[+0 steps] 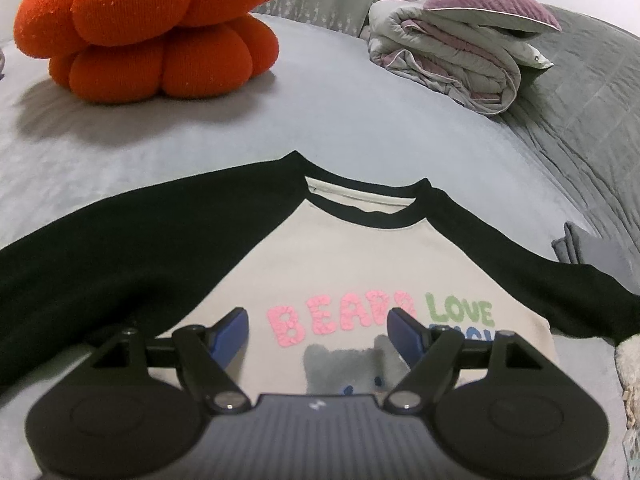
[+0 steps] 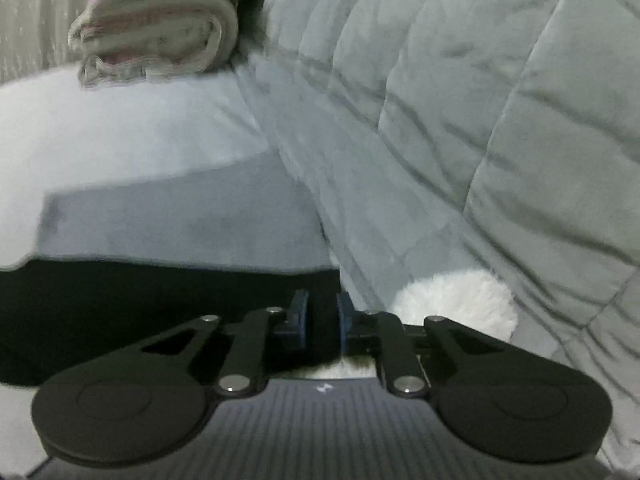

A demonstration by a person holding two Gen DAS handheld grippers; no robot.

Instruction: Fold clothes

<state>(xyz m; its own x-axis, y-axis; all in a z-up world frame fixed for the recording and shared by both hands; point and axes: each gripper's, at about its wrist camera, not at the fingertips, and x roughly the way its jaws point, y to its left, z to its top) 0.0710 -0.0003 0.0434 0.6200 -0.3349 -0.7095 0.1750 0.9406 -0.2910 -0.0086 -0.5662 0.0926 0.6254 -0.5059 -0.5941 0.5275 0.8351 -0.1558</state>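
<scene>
- The left hand-held gripper (image 1: 318, 330) hovers over the chest of a cream raglan shirt with black sleeves and black neckband (image 1: 352, 256). Its blue-padded jaws stand wide apart and released, with nothing between them but the shirt's print below.
- The shirt lies flat, front up, on the pale grey bed sheet (image 1: 280, 120), collar pointing away and both sleeves spread out to the sides. Pink "BEAR" and green "LOVE" lettering and a grey bear figure show on its front.
- The right hand-held gripper (image 2: 322, 316) sits low over the end of the shirt's black sleeve (image 2: 140, 300). Its jaws are drawn nearly together with a narrow gap left; dark cloth shows in that gap, but whether the pads pinch it I cannot tell.
- Just right of that gripper a white fluffy patch (image 2: 456, 300) lies against a grey quilted blanket (image 2: 480, 120).
- Farther up the bed rest an orange knitted knot-shaped cushion (image 1: 148, 28) and a folded grey and mauve duvet (image 1: 452, 52) topped by a mauve pillow (image 1: 484, 2).
</scene>
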